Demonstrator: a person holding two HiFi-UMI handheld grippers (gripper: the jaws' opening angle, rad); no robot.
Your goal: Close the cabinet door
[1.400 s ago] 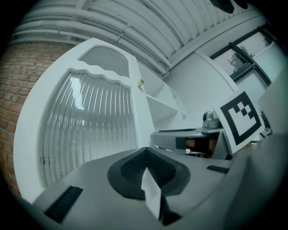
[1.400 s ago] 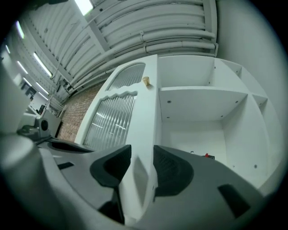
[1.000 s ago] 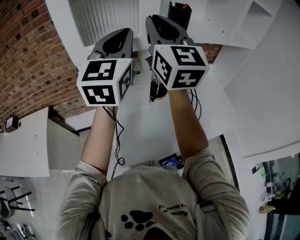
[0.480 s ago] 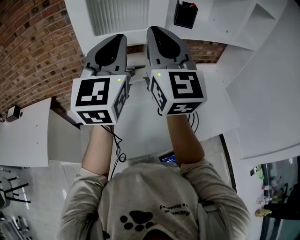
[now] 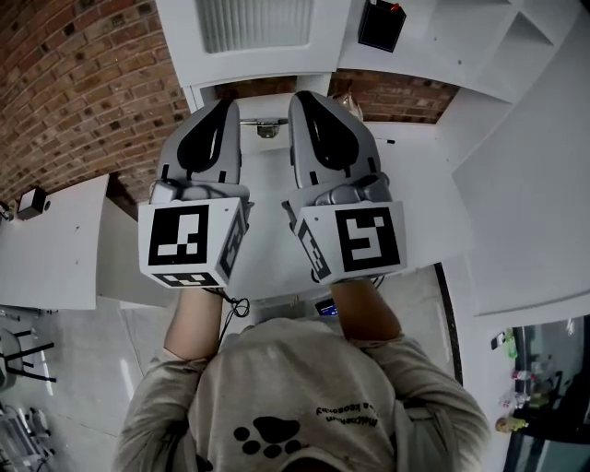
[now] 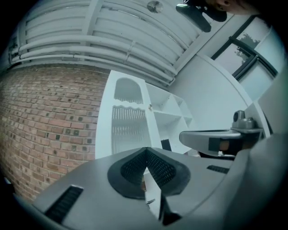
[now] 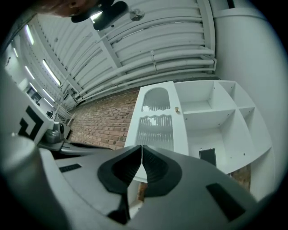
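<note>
Since the earlier frames both grippers have drawn back from the cabinet. In the head view their marker cubes now sit lower, nearer the person's grey paw-print sweatshirt [image 5: 295, 396], and less forearm shows. More of the cabinet front shows above their tips.

The left gripper [image 5: 224, 109] points up toward the cabinet. Its own view shows its black ribbed pads meeting at the tip, with nothing between them. Just beside it, across a narrow gap, the right gripper [image 5: 307, 100] points the same way. Its jaws are also pressed together and empty.

The white cabinet door with the ribbed glass panel [image 5: 263, 23] stands ahead of both grippers and clear of their tips. In the right gripper view it looks flat against the cabinet front, with its small round knob [image 7: 177, 109] at its right edge. Whether a crack remains there cannot be told.

The red brick wall [image 5: 83, 92] borders the door on the left, with a white flat panel [image 5: 55, 267] below it. Bare white surface lies open between the gripper tips and the door. Right of the door are the white open shelves [image 7: 211, 112], one holding a small black box [image 5: 381, 25]. A large white slanted panel [image 5: 525, 184] closes the far right.
</note>
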